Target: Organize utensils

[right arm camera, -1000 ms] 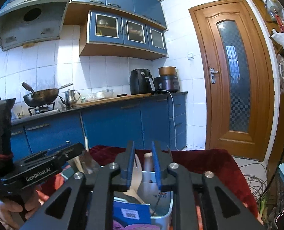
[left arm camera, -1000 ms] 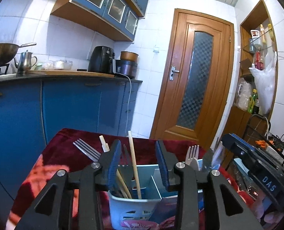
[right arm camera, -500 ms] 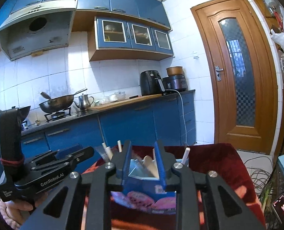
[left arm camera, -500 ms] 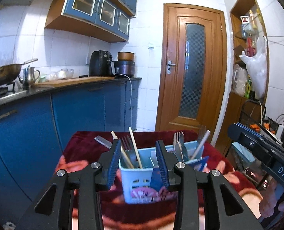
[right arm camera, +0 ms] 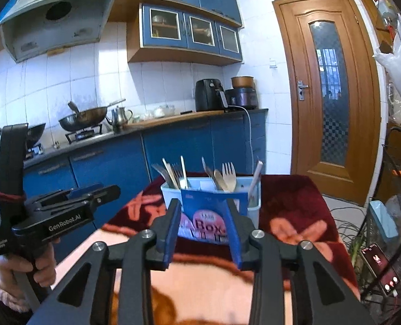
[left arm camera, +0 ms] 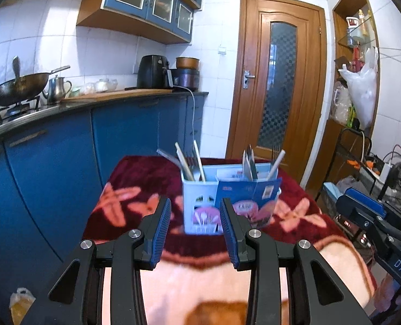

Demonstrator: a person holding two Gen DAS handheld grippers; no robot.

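Note:
A light blue utensil caddy [left arm camera: 200, 205] [right arm camera: 170, 189] stands on a table under a red floral blanket [left arm camera: 135, 187]. Forks, chopsticks and a knife stick up from it, among them a wooden fork [right arm camera: 229, 176]. A blue printed box [left arm camera: 250, 193] [right arm camera: 214, 211] leans on its front. My left gripper [left arm camera: 195, 203] hovers open and short of the caddy, nothing between its fingers. My right gripper [right arm camera: 203, 203] is also back from it, its jaws opening with nothing between them. A hand [right arm camera: 24, 268] holds the left gripper's body [right arm camera: 65, 208].
Blue kitchen cabinets [left arm camera: 51, 162] run along the left, with a wok [left arm camera: 19, 86], a kettle [left arm camera: 56, 90] and an air fryer [left arm camera: 153, 71] on the counter. A wooden door [left arm camera: 279, 81] is behind the table. A wire rack [left arm camera: 362, 162] and a phone [right arm camera: 381, 265] sit right.
Both grippers have drawn back from the caddy, which now looks smaller and farther off. The right gripper's jaws have spread wider. The left jaws kept their gap.

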